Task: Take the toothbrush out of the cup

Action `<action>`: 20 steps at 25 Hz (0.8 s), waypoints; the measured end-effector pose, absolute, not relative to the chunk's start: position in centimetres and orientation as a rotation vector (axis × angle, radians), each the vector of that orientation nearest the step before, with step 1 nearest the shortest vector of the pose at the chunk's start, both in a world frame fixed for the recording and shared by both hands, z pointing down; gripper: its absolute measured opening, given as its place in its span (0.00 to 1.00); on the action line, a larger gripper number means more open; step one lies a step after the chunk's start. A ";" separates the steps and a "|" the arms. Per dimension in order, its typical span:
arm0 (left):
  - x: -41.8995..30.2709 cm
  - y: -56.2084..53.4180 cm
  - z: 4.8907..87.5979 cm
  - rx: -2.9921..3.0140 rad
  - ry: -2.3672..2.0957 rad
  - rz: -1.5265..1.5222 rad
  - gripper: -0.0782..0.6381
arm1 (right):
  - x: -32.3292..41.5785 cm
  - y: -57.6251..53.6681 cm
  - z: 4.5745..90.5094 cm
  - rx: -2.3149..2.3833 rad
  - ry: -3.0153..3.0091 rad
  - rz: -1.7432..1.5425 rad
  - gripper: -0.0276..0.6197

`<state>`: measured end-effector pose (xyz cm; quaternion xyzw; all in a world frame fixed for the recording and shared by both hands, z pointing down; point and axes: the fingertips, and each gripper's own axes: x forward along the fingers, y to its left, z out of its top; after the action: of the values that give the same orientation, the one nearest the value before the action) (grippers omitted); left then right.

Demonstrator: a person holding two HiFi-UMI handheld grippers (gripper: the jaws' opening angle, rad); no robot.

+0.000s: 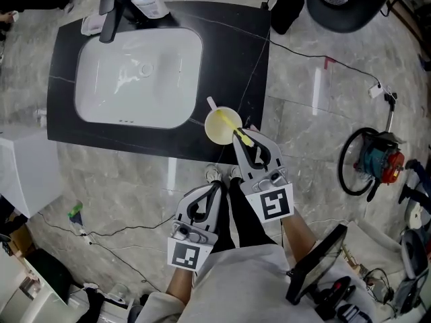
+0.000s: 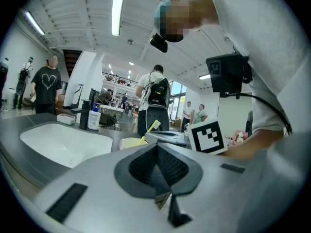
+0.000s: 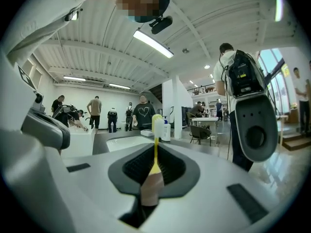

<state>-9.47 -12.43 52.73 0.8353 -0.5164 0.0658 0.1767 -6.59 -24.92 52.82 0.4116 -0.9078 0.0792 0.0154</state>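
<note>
At the counter's front right corner, the right gripper pinches the toothbrush standing in the yellow cup; a slanted pull could tip the cup off. The left gripper hangs closed, empty.

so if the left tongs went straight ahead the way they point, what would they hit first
probably the right tongs, shut on the toothbrush at the yellow cup; depth is hard to judge

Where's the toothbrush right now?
Head view, centre: the toothbrush is pinched by its yellow handle in the right gripper, slanting into the yellow cup at the dark counter's front edge, right of the sink.
</note>
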 end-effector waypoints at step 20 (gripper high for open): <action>-10.5 -12.5 49.9 2.415 -1.499 0.164 0.11 | -6.4 -24.3 49.5 1.310 -2.823 0.193 0.08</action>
<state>-10.51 -12.51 49.91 0.8390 -0.5209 0.0571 0.1467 -6.36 -24.30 49.51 0.4199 -0.9054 0.0620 0.0117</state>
